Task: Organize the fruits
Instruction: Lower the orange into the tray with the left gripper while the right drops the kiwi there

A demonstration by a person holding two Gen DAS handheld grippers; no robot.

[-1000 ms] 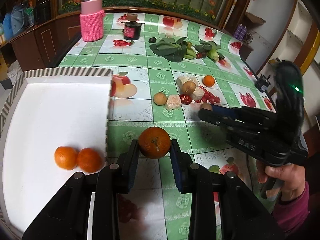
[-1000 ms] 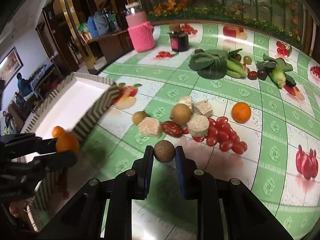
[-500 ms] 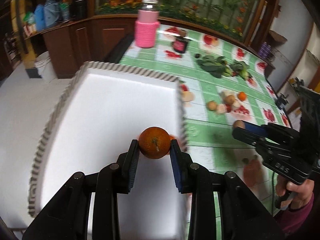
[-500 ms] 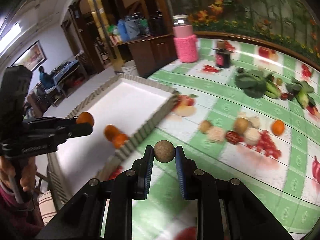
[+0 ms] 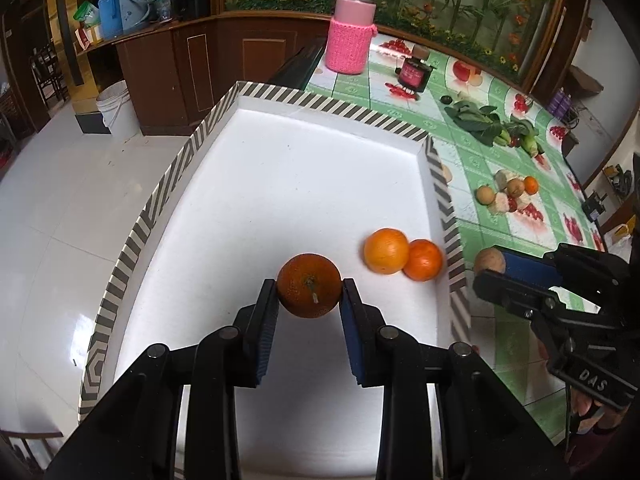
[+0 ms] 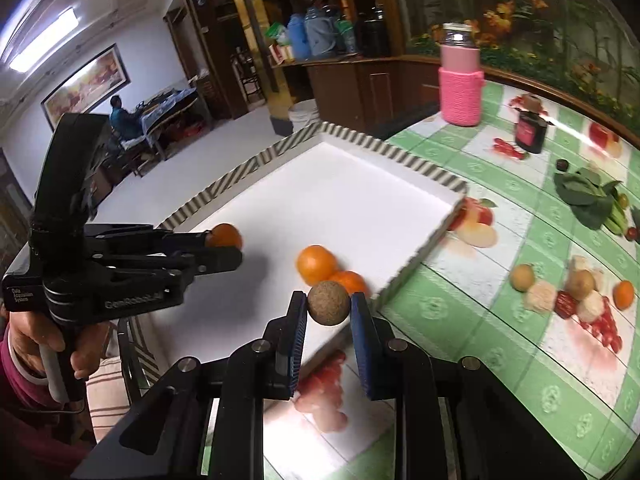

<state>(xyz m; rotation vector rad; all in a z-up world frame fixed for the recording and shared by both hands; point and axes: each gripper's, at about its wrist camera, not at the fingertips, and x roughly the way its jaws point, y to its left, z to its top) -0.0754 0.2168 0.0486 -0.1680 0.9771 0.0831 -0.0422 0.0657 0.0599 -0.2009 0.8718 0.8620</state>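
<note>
From the left wrist view, the left gripper [image 5: 309, 294] pinches a dark orange [image 5: 309, 290] between its two pads, stem end facing the camera, over the white floor of the tray [image 5: 280, 168] with the striped rim. Two brighter oranges [image 5: 402, 257] lie touching each other on the tray floor, just inside its right wall. Beyond that wall, the right gripper [image 5: 490, 262] comes in from the right with a small brown fruit [image 5: 489, 261] at its tip, above the green checked table [image 5: 472, 160]. Farther off on the table sits the heap of loose fruit [image 5: 510, 196] yet to be sorted, with leafy greens [image 5: 484, 122] and a pink bottle [image 5: 350, 28] behind.

From the right wrist view, the right gripper [image 6: 329, 309] has its fingers pressed on the brown fruit [image 6: 328, 303], a rough, cork-coloured ball, hanging over the tray's near corner, close to the two oranges [image 6: 326, 266]. The left gripper [image 6: 224, 242] reaches in from the left, its orange [image 6: 224, 235] well over the tray.

The step in hand looks like delivery: both fruits are carried to the tray and neither is released. Next, each should probably be lowered close to the floor before the fingers spread, so it does not roll; the brown one wants a spot apart from the oranges.

Only the right view shows the hand [image 6: 48, 344] on the left gripper's handle and how clear of the floor its orange hangs; only the left view shows the far-left rim and the tray's bare floor.
</note>
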